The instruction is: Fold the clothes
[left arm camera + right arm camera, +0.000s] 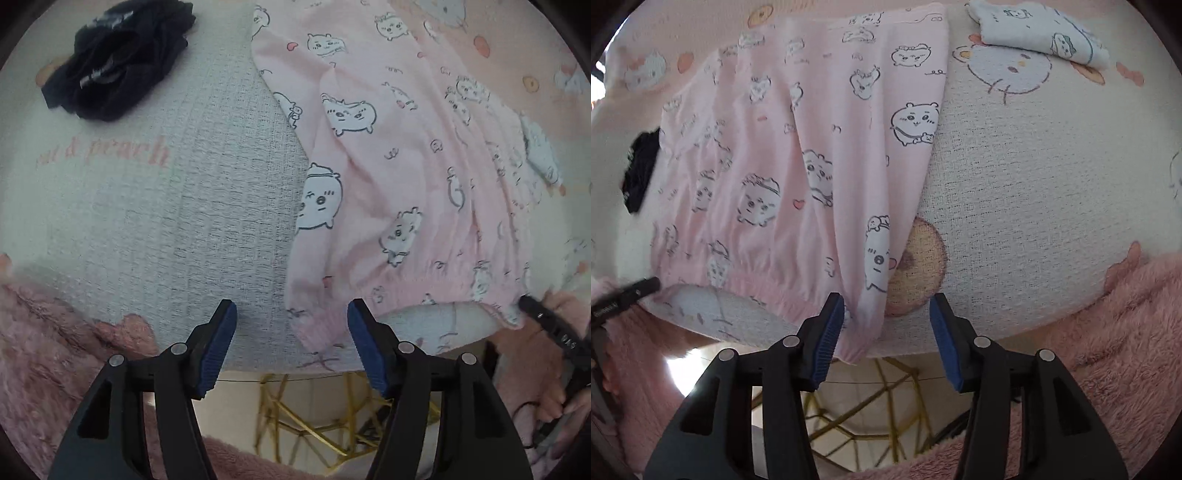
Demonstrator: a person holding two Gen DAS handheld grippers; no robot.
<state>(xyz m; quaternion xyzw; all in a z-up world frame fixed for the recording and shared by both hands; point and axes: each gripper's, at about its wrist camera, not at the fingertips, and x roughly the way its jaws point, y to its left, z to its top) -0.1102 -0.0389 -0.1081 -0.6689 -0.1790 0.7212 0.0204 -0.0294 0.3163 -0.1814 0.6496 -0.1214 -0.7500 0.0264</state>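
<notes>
both tools gape empty: left tool (291, 325), right tool (886, 317) beside pink pyjama trousers (812, 147) cuff.

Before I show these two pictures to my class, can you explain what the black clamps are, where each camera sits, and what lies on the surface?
A person holds a clamp tool in each hand; each carries a camera looking along its fingers. The left hand-held gripper is open and empty. The right hand-held gripper is open too, around the hem of the pink cartoon-print pyjama trousers, not pinching it. These lie on a white textured cloth, with a crumpled black garment and a folded white printed cloth.
</notes>
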